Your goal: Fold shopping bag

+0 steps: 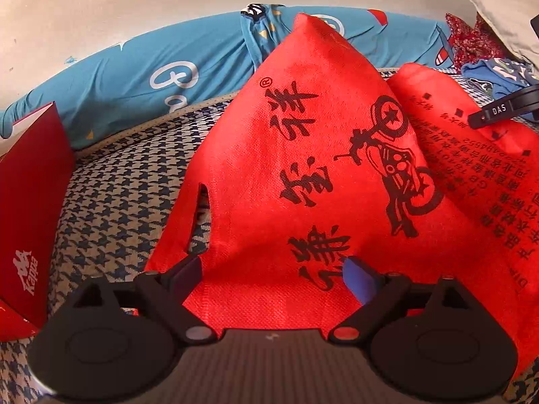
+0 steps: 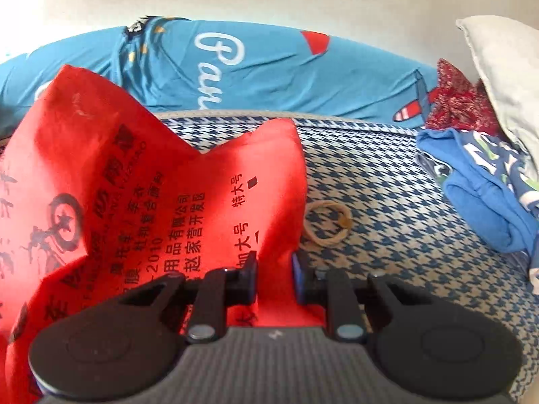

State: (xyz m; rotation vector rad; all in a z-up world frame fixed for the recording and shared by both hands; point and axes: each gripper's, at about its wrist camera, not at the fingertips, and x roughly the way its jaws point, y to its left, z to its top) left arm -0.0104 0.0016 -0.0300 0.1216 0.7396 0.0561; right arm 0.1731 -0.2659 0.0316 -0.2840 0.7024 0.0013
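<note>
The shopping bag (image 2: 161, 181), red with black print, stands bunched up on the checked bed (image 2: 387, 235); the right tool (image 2: 274, 279) is nearly closed, pinching the bag's near edge, while the left tool (image 1: 269, 279) gapes wide over the bag's printed face with nothing gripped. With only one edge held, the stiff cloth may spring open or drag crooked. A rubber band (image 2: 326, 224) lies just right of the bag and could get caught underneath it.

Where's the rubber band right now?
In the right wrist view, the rubber band lies on the houndstooth bedcover, just right of the red bag.
</note>
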